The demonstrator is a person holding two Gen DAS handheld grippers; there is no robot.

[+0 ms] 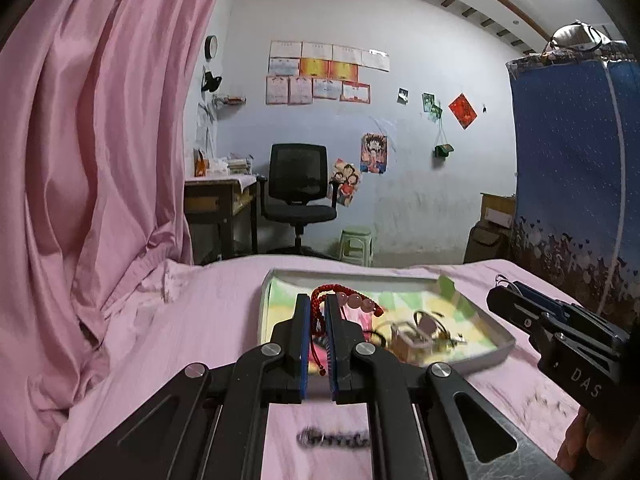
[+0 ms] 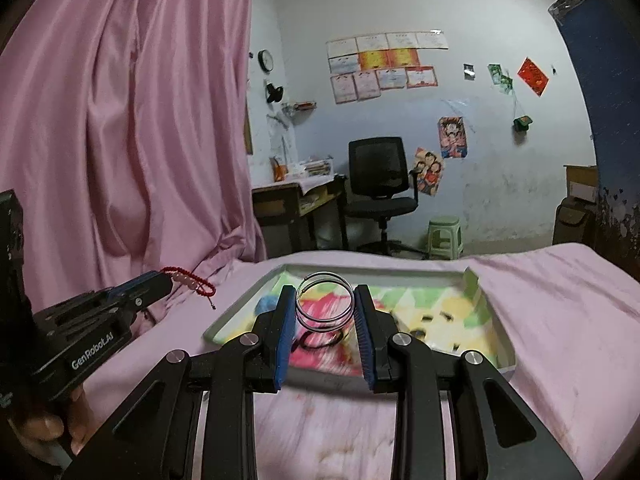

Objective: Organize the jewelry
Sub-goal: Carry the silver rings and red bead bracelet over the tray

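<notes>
Both tongs (image 1: 317,308) (image 2: 325,300) grip jewelry above the tray's rim (image 2: 505,344).

Pink-sheeted bed (image 2: 560,312) — on it a shallow white tray (image 2: 505,354), colourful inside, jewelry pieces within.

Tray (image 2: 492,312) on bed (image 2: 560,300) (curtain (image 2: 120,140) left), chair (image 2: 380,184) behind.

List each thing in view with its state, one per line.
left tool: shut on red bracelet
red bracelet: lifted, pinched, beads hanging out
right tool: shut on silver bangle
silver bangle: lifted, upright
tray: lying on pink bedsheet, jewelry inside
</notes>
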